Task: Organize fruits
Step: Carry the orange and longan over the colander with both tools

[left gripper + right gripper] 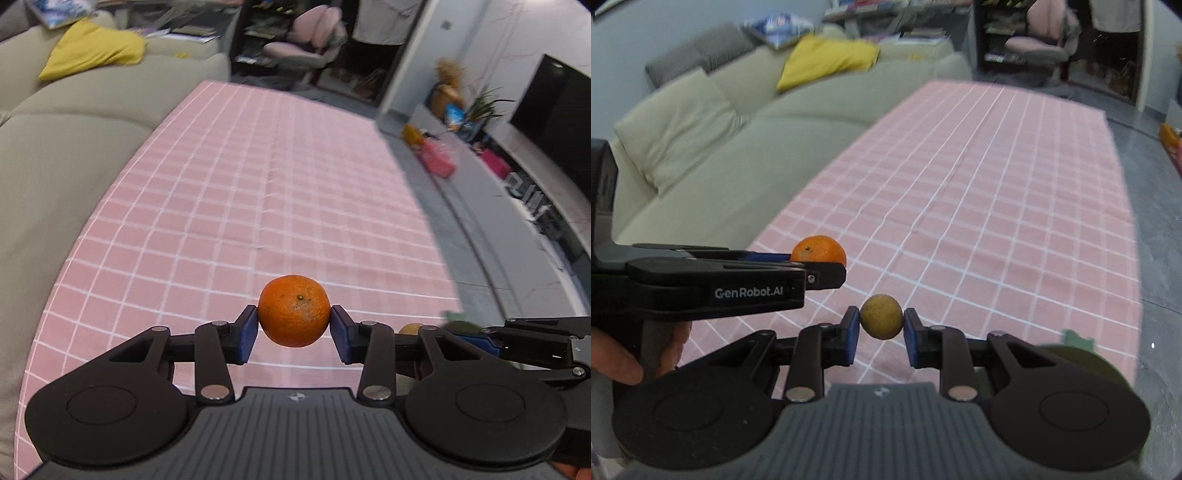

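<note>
My left gripper (pixel 294 325) is shut on an orange mandarin (pixel 294 311) and holds it above the pink checked tablecloth (pixel 258 192). My right gripper (pixel 880 325) is shut on a small round yellow-brown fruit (pixel 881 316), also above the cloth. In the right wrist view the left gripper (pixel 827 271) reaches in from the left with the mandarin (pixel 819 250) in it. In the left wrist view the right gripper's body (pixel 535 343) shows at the right edge, with the yellow-brown fruit (pixel 413 328) partly hidden behind my own linkage.
A green object (pixel 1082 354) lies on the cloth at the near right, mostly hidden behind my right gripper; it also shows in the left wrist view (pixel 460 325). A beige sofa (pixel 720 155) runs along the table's left side. Grey floor (pixel 480 229) lies to the right.
</note>
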Demonstrator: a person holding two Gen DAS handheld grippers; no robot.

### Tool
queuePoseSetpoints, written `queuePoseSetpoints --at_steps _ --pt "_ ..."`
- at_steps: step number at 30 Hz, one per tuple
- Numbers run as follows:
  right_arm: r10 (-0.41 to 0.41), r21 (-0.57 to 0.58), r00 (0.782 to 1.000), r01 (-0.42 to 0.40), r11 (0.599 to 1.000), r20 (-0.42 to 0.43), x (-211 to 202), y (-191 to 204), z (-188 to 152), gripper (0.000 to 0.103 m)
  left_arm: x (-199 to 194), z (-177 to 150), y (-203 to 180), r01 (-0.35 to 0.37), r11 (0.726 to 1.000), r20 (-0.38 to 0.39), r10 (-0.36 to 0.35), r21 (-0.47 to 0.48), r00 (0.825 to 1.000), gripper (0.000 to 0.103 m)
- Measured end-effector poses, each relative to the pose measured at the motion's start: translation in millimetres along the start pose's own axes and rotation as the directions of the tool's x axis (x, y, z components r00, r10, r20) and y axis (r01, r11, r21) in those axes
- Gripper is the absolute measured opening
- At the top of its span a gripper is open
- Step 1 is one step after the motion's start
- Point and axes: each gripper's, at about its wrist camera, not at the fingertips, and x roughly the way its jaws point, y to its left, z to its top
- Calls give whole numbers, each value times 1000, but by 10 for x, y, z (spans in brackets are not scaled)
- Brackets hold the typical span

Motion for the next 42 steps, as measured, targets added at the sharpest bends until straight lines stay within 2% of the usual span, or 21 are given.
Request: queuePoseSetpoints --at_steps 4,8,12,16,19,24,30,33,36,42 --pt "-30 30 998 28 999 57 -509 -126 -155 22 -221 -31 -284 77 996 15 -77 42 997 47" --pt "-90 70 992 84 994 85 -940 -325 -362 22 -314 -125 -562 150 984 -10 -150 97 989 48" --pt "-151 123 985 140 983 84 -1168 -551 -597 22 -245 -258 -801 214 968 -75 -206 129 976 48" --pt "-176 154 984 168 974 38 -1189 -729 -814 22 -70 -403 -1044 271 948 -168 -243 165 955 48" --pt "-170 114 985 172 978 -23 -1084 -810 -920 22 110 -495 -1178 270 939 -228 -221 213 948 48" --pt "-160 28 976 165 986 -149 -777 -938 -975 22 391 -607 -1256 226 935 -323 -132 273 937 48" --pt "-180 -88 937 161 983 -300 -444 -1049 -1058 22 609 -643 -1365 191 913 -370 -48 361 928 48" --pt "-195 -147 918 152 977 -345 -312 -1073 -1074 22 658 -671 -1358 170 907 -380 -11 386 925 48" --pt "-203 -181 903 143 973 -379 -202 -1111 -1065 22 710 -658 -1318 159 910 -408 12 382 913 48" --pt "-214 -232 883 124 965 -418 -58 -1133 -1067 22 800 -657 -1301 167 915 -434 9 367 901 48"
